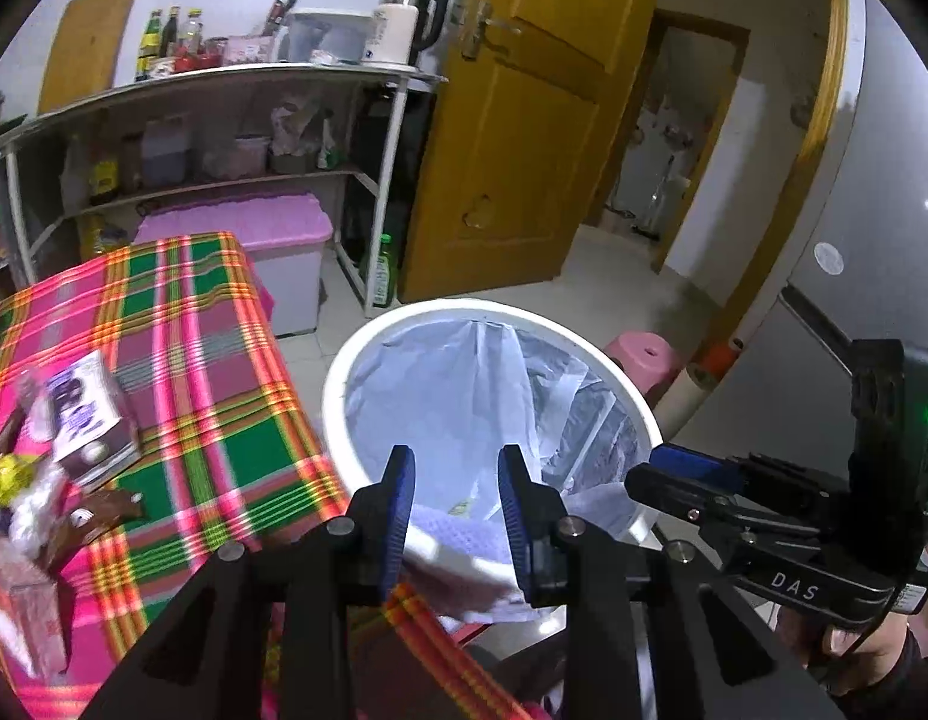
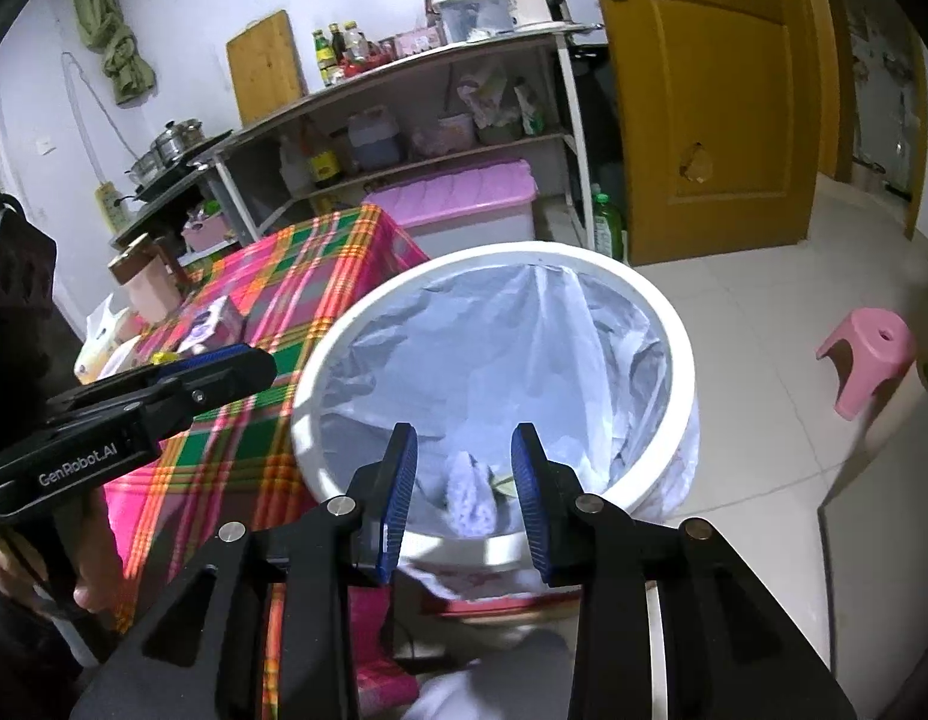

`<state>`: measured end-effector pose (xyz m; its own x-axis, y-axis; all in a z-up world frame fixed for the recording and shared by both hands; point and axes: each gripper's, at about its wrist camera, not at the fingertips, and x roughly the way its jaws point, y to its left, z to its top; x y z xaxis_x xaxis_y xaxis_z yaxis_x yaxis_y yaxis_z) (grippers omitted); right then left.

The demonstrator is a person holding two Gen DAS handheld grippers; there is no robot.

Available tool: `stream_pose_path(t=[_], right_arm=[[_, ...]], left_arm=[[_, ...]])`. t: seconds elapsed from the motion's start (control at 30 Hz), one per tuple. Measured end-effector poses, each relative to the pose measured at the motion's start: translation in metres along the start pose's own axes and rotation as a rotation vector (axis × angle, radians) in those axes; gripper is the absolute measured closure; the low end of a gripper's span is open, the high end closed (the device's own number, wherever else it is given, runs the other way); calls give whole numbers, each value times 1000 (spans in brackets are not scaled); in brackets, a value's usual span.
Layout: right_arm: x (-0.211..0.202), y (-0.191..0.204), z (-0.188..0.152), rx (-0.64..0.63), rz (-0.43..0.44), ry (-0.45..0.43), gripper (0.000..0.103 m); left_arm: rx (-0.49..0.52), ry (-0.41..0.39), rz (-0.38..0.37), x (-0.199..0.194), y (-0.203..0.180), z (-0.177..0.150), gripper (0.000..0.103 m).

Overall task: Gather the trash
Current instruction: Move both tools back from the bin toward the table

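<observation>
Both the left gripper point(image 1: 456, 501) and right gripper point(image 2: 464, 480) hover part-open and empty over the bin point(image 2: 673, 324); a pale wad point(image 2: 472, 495) lies below, wrappers point(image 1: 56, 468) wait on the table point(image 1: 224, 360).

Blurred trash heap point(image 1: 38, 480) cut off at table's left edge
</observation>
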<state>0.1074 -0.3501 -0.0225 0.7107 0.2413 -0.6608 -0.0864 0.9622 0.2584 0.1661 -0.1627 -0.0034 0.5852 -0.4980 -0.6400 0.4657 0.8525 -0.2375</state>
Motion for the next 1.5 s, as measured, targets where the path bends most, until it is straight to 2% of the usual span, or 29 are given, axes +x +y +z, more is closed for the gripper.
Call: stream_pose_path(t=[0.37,0.7,0.73,0.77,0.83,1.03,1.17,1.5], right_arm=[[-3,47,-9,-79,100,21,69],[6,102,-17,-179,204,38,69],[6,107,-17,-191,211,39,67],[7,113,-17,-205,220,38,57],[7,122,-19,-231,231,34,47],[14,153,-21,-320,262,40,47],[22,172,-22,-381,277,40,47],[45,216,-22,-511,309,48,47]], left_arm=[[-48,-45,97,-52,22,-31,75],[-117,-73,212,-95,61,-60,74],[-124,-76,225,-100,65,-63,74],[-130,-80,241,-105,70,-66,74],[-144,-86,266,-113,78,-71,74],[-198,-100,341,-134,107,-84,74],[-237,-109,373,-145,125,-92,65],[-326,-114,451,-160,172,-105,56]])
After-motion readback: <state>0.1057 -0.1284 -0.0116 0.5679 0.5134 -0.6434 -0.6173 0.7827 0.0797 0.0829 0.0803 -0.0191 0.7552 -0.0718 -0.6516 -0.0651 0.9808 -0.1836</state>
